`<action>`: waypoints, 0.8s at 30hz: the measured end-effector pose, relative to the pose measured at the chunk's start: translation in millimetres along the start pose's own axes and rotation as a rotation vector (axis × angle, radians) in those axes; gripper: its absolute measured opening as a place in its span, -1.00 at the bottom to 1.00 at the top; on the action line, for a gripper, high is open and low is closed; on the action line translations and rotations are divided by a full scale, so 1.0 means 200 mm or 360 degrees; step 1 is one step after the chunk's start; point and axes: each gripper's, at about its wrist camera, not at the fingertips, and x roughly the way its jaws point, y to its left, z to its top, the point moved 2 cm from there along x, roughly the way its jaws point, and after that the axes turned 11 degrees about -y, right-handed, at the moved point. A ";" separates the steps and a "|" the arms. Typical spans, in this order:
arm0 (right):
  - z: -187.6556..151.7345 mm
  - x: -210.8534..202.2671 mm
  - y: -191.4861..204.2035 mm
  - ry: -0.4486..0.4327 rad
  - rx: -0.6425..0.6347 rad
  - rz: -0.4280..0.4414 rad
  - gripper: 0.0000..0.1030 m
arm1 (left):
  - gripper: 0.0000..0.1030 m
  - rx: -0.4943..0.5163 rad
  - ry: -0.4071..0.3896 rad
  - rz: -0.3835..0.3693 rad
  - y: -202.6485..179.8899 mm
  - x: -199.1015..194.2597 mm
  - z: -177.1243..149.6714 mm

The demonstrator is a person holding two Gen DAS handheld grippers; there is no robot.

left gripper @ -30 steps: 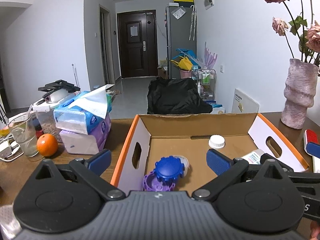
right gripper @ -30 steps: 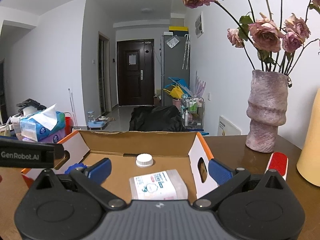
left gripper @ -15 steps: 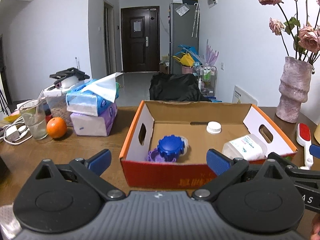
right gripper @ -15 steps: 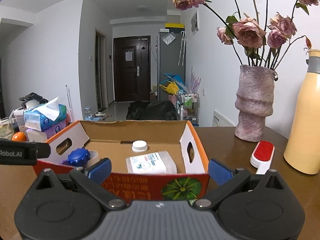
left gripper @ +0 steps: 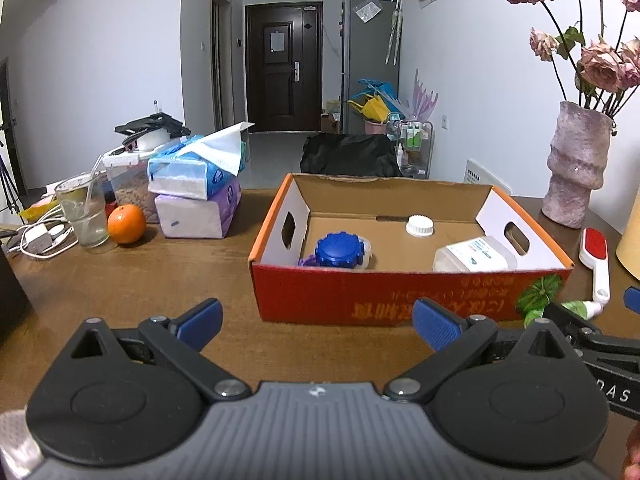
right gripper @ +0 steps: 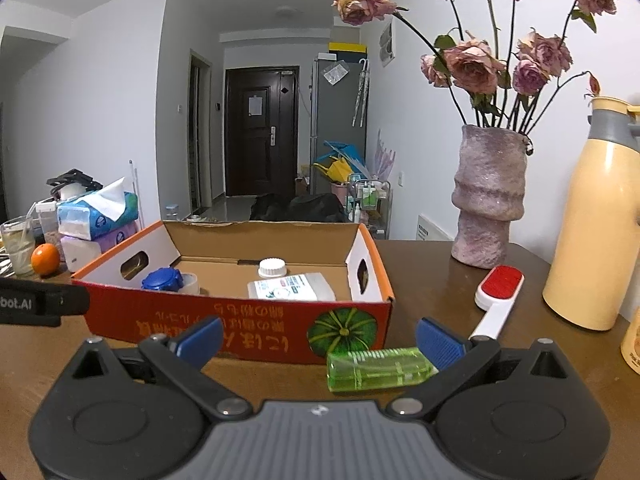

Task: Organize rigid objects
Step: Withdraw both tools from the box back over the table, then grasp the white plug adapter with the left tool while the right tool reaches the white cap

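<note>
Already in box (right gripper: 224, 324): blue-lidded jar (right gripper: 162, 280), white bottle (right gripper: 290, 286); left out on bench (left gripper: 160, 280): green tube (right gripper: 376, 368), red brush (right gripper: 498, 296); both hand-held grippers, left (left gripper: 318, 320) and right (right gripper: 318, 338), wide, empty

My left claw (left gripper: 318, 322) hangs level with its blue pads spread wide, nothing between them. My right claw (right gripper: 319, 340) sits just beside it, likewise level, its jaws wide apart and gripping nothing.
</note>
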 end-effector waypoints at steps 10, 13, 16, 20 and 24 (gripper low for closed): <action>-0.07 -0.13 -0.06 0.0032 0.0000 -0.0004 1.00 | 1.00 0.0011 0.0065 0.0008 -0.02 -0.09 -0.12; -0.09 -0.17 -0.07 0.0045 -0.0002 -0.0004 1.00 | 1.00 0.0031 0.0087 0.0014 -0.04 -0.11 -0.16; -0.11 -0.20 -0.09 0.0054 -0.0006 -0.0007 1.00 | 1.00 0.0048 0.0112 0.0010 -0.05 -0.13 -0.21; -0.13 -0.24 -0.10 0.0063 -0.0007 -0.0003 1.00 | 1.00 0.0080 0.0146 0.0007 -0.08 -0.14 -0.27; -0.15 -0.27 -0.11 0.0066 -0.0013 0.0005 1.00 | 0.81 0.0106 0.0183 0.0003 -0.10 -0.13 -0.32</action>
